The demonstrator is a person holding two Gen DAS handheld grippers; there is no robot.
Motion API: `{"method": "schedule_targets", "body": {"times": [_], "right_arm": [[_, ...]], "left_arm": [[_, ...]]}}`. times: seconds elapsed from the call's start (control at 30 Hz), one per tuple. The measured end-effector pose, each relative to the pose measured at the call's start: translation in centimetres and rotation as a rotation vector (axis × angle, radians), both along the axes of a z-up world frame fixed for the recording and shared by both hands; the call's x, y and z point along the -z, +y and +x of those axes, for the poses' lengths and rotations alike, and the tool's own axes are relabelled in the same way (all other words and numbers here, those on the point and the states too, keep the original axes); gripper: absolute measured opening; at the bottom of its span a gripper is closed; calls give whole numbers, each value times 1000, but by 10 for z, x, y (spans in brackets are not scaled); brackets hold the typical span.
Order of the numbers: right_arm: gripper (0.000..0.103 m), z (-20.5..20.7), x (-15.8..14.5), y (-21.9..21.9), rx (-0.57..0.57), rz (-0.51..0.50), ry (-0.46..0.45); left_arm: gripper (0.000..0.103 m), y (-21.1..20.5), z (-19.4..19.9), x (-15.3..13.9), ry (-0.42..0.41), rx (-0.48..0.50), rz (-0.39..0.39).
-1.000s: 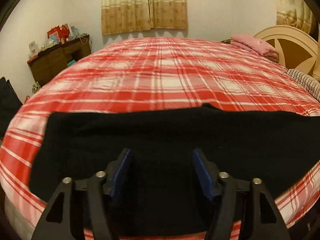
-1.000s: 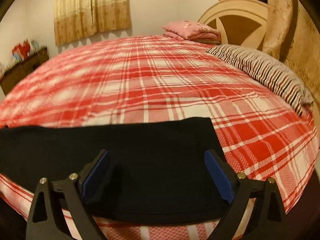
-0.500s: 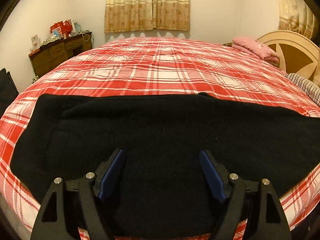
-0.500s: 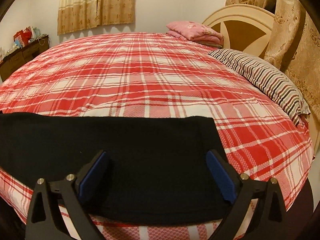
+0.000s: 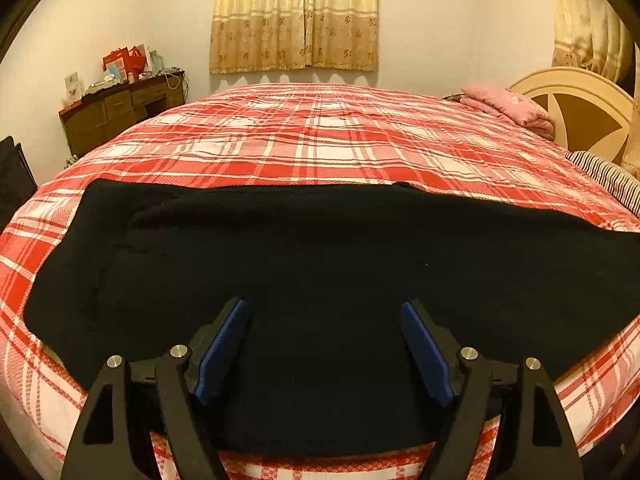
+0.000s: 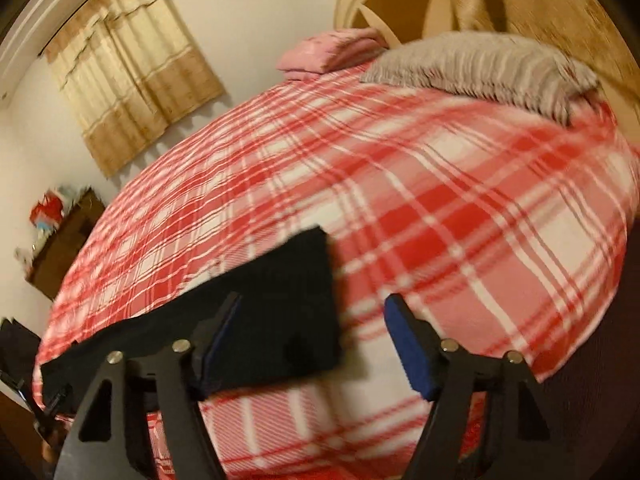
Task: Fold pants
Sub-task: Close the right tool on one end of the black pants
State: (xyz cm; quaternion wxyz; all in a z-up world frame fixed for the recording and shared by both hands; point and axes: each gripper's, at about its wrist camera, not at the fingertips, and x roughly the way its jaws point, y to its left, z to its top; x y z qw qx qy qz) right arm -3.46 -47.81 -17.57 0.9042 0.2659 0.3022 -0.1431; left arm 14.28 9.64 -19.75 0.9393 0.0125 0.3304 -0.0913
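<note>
Pants (image 5: pixel 320 264): black, lying flat on the bed (image 5: pixel 328 148) along its near edge; the long axis runs left to right across the left wrist view, parallel to that edge.
Pants ends: the left end is rounded, with a second layer of cloth lying over it; the right end, in the right wrist view (image 6: pixel 288 312), is a straight-cut edge.
Left tongs (image 5: pixel 324 344): spread wide above the middle of the pants, blue pads (image 5: pixel 219 350) apart with only flat cloth below them; they have just been opening and pinch nothing.
Right tongs (image 6: pixel 312 344): spread but just been closing; the view is tilted and blurred. The left pad lies over the pants' end and the right pad over bare bedspread; nothing is gripped.
Bed: red and white plaid cover, nothing lying on the pants.
Far side: folded pink cloth (image 5: pixel 508 106) and a striped pillow (image 6: pixel 480 68) by the cream headboard (image 5: pixel 580 112).
Beyond the bed: a wooden dresser (image 5: pixel 120 116) loaded with small items, below beige curtains (image 5: pixel 296 16).
</note>
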Motion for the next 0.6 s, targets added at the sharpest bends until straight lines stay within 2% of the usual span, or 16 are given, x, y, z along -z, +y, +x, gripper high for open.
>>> {"method": "schedule_targets", "body": {"times": [0.07, 0.17, 0.23, 0.37, 0.47, 0.53, 0.57, 0.6], "right_arm": [[69, -4, 9, -4, -16, 49, -6], [62, -2, 8, -2, -43, 48, -22], [61, 4, 10, 1, -79, 71, -26], [61, 14, 12, 5, -74, 16, -2], [48, 22, 12, 8, -90, -6, 11], [37, 27, 13, 9, -96, -19, 8], [26, 27, 15, 9, -99, -11, 3], [23, 27, 17, 7, -117, 22, -9]], "left_arm": [[80, 2, -1, -1, -3, -11, 3], [80, 11, -3, -4, -13, -44, -8], [80, 21, -3, -5, -21, -83, -8], [80, 39, 0, -4, -16, -127, -32], [80, 47, -2, -5, -18, -143, -47], [80, 49, -4, -6, -23, -156, -29], [80, 50, -4, -6, -24, -162, -21], [80, 52, -4, -7, -28, -174, -10]]}}
